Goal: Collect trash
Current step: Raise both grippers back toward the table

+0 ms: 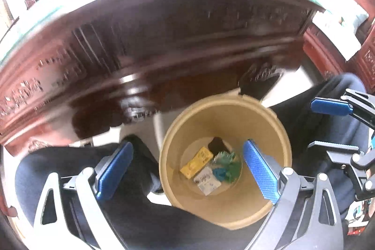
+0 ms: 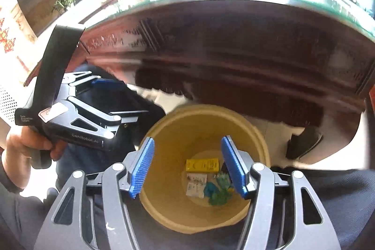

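- My left gripper (image 1: 187,168), seen from its own camera: the two blue pads (image 1: 260,170) stand spread wide, nothing between them, hanging above the mouth of the bin.
- My right gripper (image 2: 187,168), seen from its own camera: jaws likewise parted, with no object pinched, centred over the same bin.
- Tan round bin (image 1: 276,130), seen from above: it stands on the pale floor between my dark-trousered legs (image 1: 70,163), close to the foot of the table.
- Trash at the bottom of the bin: a yellow packet (image 1: 196,162), a white printed wrapper (image 1: 207,180) just beside it, and a crumpled green-and-blue wrapper (image 1: 228,166) touching both. A dark scrap (image 1: 216,144) lies behind them against the wall of the bin.
- The same trash from the right camera: the yellow packet (image 2: 202,165) lies farthest from the lens, the white printed wrapper (image 2: 196,184) below it, the crumpled green-and-blue wrapper (image 2: 218,191) to the right.
- Dark carved wooden table (image 2: 234,57) with a glass top (image 2: 339,6): its edge arches over the upper half of both views, blurred.
- My left hand (image 2: 25,147) grips the handle of the left gripper, which appears at the left of the right camera's view.
- A dark shoe (image 2: 302,144) rests on the floor to the right of the bin.
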`<action>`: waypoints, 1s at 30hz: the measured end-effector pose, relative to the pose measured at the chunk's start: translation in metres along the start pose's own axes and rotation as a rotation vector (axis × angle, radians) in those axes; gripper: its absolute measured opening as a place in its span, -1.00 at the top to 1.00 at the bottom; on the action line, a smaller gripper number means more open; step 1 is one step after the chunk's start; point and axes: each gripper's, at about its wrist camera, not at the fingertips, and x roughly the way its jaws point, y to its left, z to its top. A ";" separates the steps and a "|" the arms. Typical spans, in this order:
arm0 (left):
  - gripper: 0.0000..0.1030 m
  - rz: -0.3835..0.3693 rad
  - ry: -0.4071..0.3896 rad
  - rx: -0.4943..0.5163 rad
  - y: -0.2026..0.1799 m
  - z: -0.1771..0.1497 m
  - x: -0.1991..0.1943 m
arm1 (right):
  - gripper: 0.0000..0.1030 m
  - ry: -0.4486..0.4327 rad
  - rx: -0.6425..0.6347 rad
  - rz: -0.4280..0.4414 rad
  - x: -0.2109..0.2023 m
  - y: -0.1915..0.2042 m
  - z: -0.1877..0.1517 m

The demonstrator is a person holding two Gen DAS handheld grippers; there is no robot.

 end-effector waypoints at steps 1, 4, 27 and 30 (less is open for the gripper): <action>-0.84 0.002 -0.020 0.000 0.000 0.005 -0.005 | -0.26 -0.022 -0.007 -0.008 -0.005 -0.001 0.005; -0.84 0.016 -0.106 -0.007 0.002 0.024 -0.026 | -0.43 -0.096 -0.032 -0.040 -0.019 -0.002 0.023; -0.92 0.169 -0.541 -0.256 0.055 0.169 -0.082 | -0.84 -0.533 0.017 -0.247 -0.042 -0.044 0.164; -0.92 0.170 -0.533 -0.251 0.055 0.178 -0.075 | -0.84 -0.531 0.019 -0.257 -0.036 -0.048 0.168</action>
